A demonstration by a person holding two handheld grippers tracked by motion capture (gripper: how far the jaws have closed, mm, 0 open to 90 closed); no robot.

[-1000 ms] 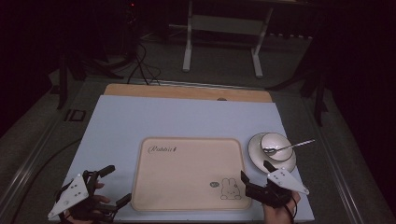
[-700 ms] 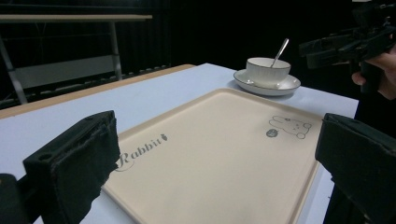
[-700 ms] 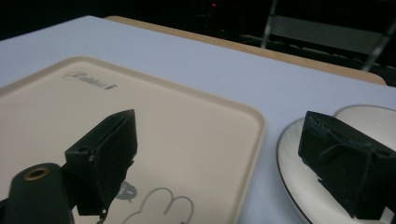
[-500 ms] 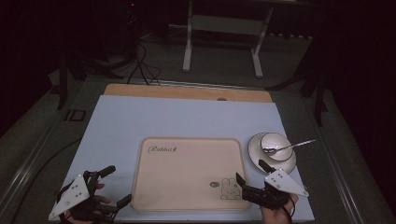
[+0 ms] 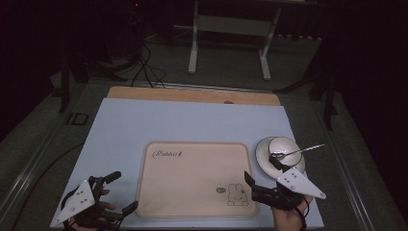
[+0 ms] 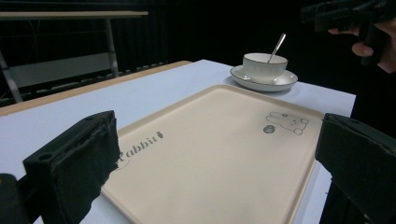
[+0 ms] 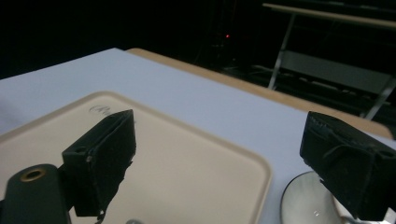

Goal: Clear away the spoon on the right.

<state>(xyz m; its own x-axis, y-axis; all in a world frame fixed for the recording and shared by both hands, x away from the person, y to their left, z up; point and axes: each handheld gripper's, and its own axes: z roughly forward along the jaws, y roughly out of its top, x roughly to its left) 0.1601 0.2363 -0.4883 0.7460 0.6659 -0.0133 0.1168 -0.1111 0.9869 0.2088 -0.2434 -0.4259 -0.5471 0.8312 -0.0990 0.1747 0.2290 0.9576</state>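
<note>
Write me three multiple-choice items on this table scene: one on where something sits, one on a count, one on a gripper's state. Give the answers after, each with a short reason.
1. Where is the cup with its saucer?
A. on the tray
B. on the table right of the tray
C. on the floor

2. How many spoons are in the cup?
A. none
B. one
C. three

3. How does the left gripper stand?
A. open and empty
B. shut on the spoon
C. shut on the tray's rim

Answers:
1 B: the saucer stands on the pale blue sheet beside the tray.
2 B: a single handle sticks out of the cup.
3 A: its jaws stand wide apart with nothing between them.
</note>
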